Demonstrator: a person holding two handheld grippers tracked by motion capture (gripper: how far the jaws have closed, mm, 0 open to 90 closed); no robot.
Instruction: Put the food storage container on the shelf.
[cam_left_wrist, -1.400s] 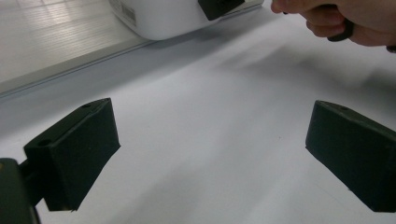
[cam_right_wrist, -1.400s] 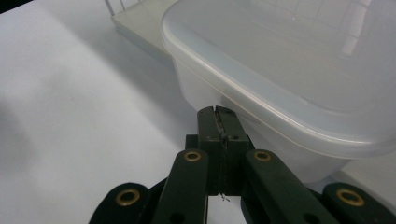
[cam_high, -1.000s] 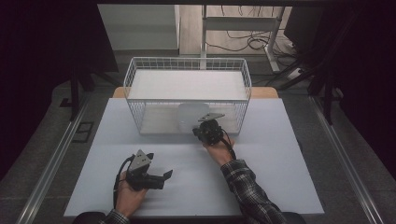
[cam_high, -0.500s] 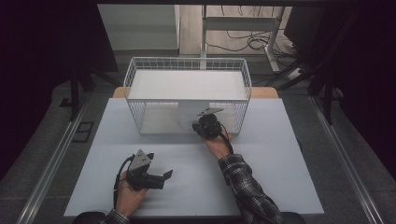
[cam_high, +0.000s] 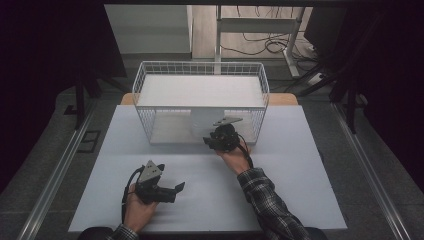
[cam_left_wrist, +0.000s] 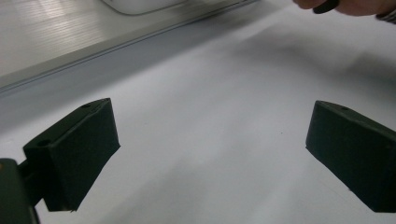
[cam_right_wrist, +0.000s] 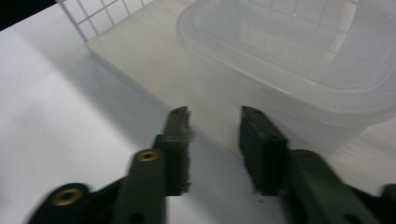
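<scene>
- The translucent plastic container (cam_right_wrist: 299, 60) stands inside the white wire basket (cam_high: 150, 87), at its near open side, resting on the basket's pale floor; in the high view it is the pale shape (cam_high: 205, 122) just beyond the right gripper.
- The right gripper (cam_right_wrist: 214, 119) sits just in front of it, jaws parted by a narrow gap with nothing between them.
- My guess is it's going for the container: better to catch the thin rim or wall squarely, since smooth, slightly flexible plastic may slip or buckle.
- The container has rounded corners and a milky, glossy wall; the basket is a thin square grid.
- The left gripper (cam_left_wrist: 210, 154) rests low on the matte white table (cam_high: 300, 175), jaws spread wide, holding nothing.
</scene>
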